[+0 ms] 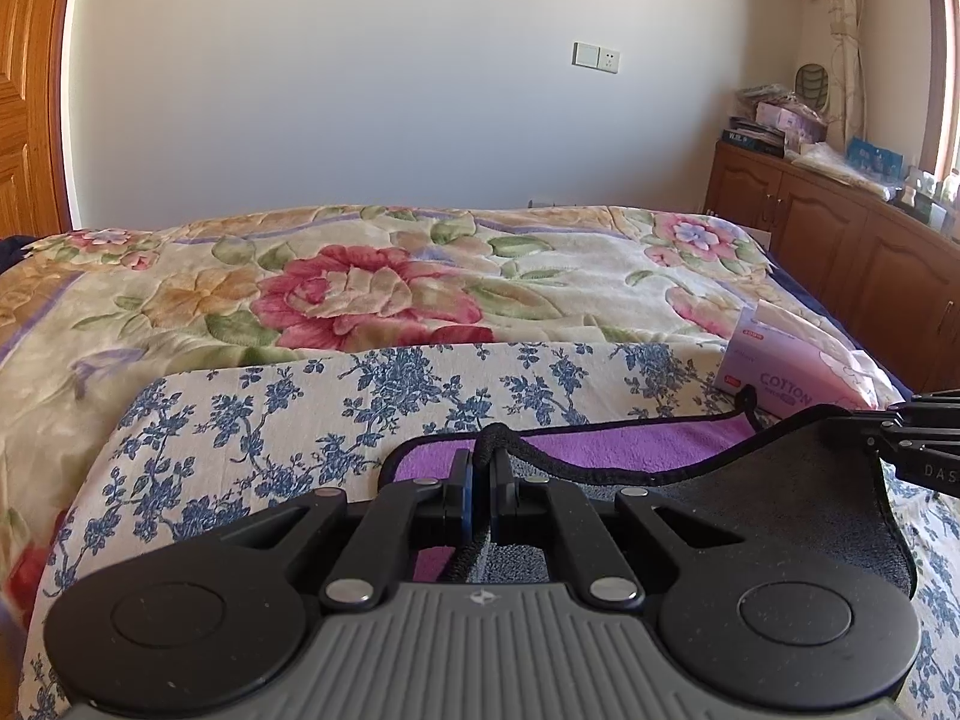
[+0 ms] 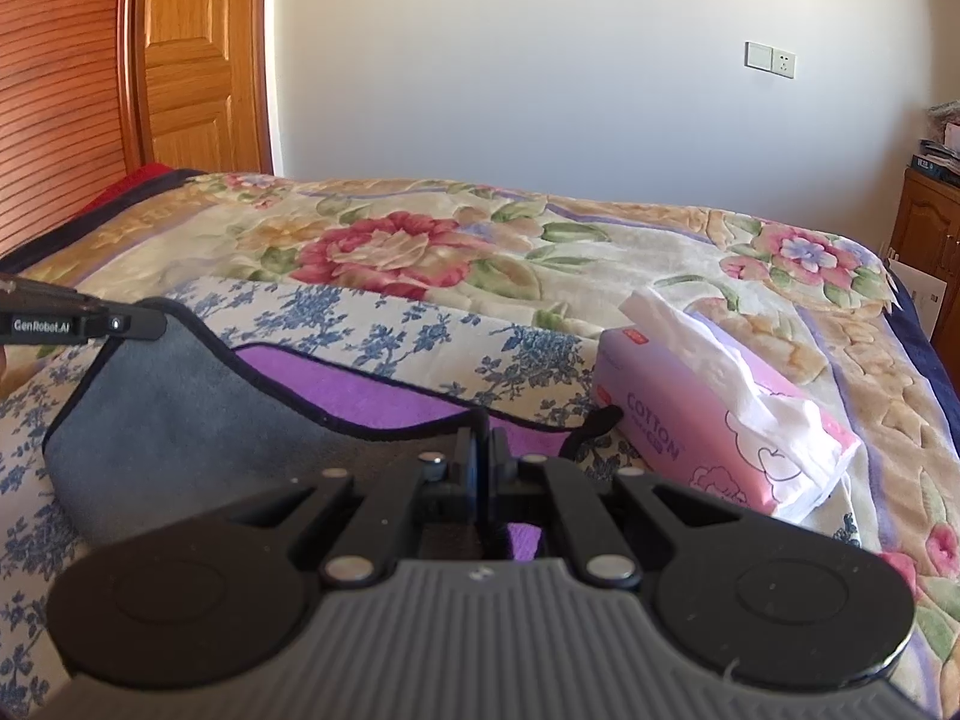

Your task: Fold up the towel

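Towel [image 1: 750,498], purple with a grey underside, hangs between my left tongs [image 1: 480,480] and right tongs [image 2: 485,462], each clamped on its black-bound edge, so the raised half can fold over on the bed [image 1: 360,300].

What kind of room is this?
Most likely a bedroom. There is a bed with a flowery blanket, a wooden cabinet by the wall, and a tissue box lying beside the towel.

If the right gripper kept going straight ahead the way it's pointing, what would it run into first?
Probably just bedding: the right gripper, shut on the towel edge, points over the blue-flowered sheet toward the floral blanket. The tissue pack sits to its right, likely clear, though depth is unclear.
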Action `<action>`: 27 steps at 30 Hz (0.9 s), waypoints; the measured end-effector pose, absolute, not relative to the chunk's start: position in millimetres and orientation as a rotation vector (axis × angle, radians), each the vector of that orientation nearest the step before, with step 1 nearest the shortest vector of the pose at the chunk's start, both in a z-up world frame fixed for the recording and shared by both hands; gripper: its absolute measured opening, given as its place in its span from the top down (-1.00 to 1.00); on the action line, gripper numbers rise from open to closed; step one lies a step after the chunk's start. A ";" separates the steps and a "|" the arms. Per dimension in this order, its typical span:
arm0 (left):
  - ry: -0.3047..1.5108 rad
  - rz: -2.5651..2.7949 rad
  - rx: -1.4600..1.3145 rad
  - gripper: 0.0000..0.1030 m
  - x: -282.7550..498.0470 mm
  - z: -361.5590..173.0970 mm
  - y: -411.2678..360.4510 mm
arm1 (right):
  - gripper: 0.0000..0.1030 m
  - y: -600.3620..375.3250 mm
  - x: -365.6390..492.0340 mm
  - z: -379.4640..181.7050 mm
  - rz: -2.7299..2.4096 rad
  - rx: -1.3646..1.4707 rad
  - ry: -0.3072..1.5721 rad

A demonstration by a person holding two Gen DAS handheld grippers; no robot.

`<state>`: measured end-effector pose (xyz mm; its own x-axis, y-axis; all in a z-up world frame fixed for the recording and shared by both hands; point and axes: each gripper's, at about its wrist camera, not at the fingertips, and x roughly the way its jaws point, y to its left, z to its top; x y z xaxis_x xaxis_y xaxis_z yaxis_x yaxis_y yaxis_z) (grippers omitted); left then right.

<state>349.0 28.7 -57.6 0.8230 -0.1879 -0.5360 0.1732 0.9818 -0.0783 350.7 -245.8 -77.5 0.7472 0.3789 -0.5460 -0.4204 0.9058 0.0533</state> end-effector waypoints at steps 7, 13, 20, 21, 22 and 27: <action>0.561 -0.166 -0.028 0.89 357.5 -59.2 27.8 | 0.92 -245.6 361.8 -75.2 0.419 -0.065 0.559; 0.529 -0.132 -0.019 0.89 366.3 -53.4 31.8 | 0.92 -241.8 368.3 -76.2 0.415 -0.066 0.548; 0.530 -0.136 0.007 0.89 377.5 -50.0 27.1 | 0.92 -241.4 378.4 -77.6 0.399 -0.069 0.544; 0.532 -0.137 0.012 0.89 379.6 -50.5 26.1 | 0.92 -241.7 380.3 -78.2 0.394 -0.070 0.545; 0.535 -0.137 0.016 0.89 381.8 -51.0 25.1 | 0.92 -242.0 382.1 -79.0 0.390 -0.072 0.547; 0.549 -0.136 0.027 0.89 391.3 -55.7 20.9 | 0.92 -241.8 390.8 -86.7 0.374 -0.087 0.565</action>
